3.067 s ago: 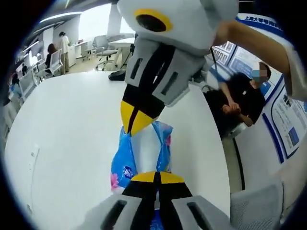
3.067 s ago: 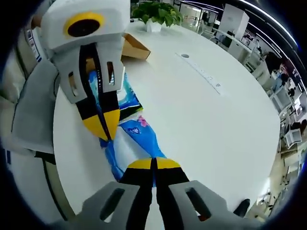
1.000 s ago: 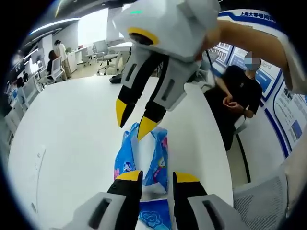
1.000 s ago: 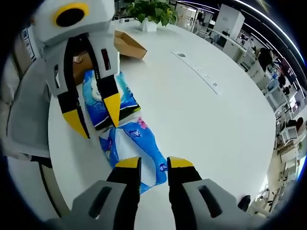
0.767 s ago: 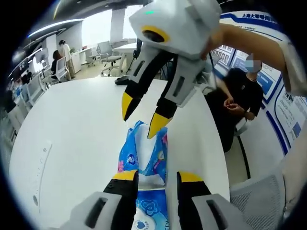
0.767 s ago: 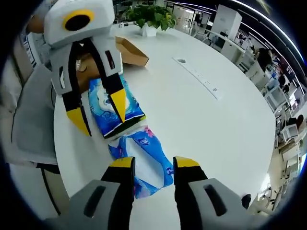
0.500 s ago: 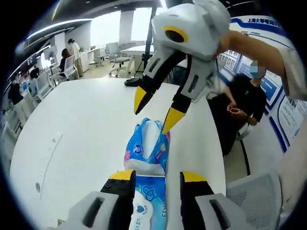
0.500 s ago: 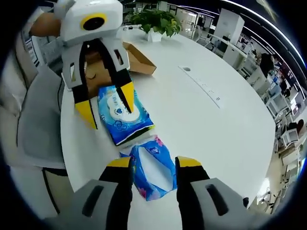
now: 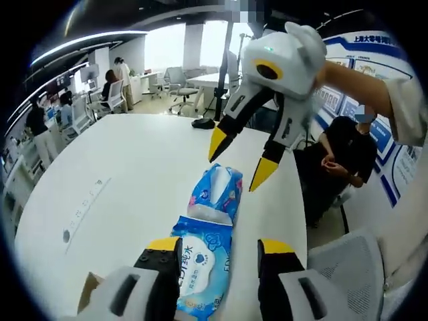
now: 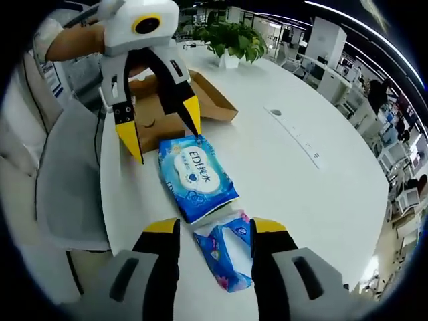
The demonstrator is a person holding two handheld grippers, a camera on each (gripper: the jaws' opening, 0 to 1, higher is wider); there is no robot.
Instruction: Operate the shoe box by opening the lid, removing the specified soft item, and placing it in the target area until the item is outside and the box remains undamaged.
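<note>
A blue floral tissue pack lies flat on the white table, end to end with a blue wet-wipes pack that has a white label. My left gripper is open above the wipes pack, holding nothing. My right gripper hangs open above the far end of the tissue pack. In the right gripper view, the tissue pack sits between my right gripper's open jaws, the wipes pack beyond it. The left gripper stands open before the open brown shoe box.
A potted plant stands behind the box, and a power strip is set into the table. A seated person and a grey chair are beside the table's edge. Office desks and people fill the background.
Both grippers were shut on the tissue pack 3.1 s ago; they have opened, let it go onto the table, and drawn back and up away from it.
</note>
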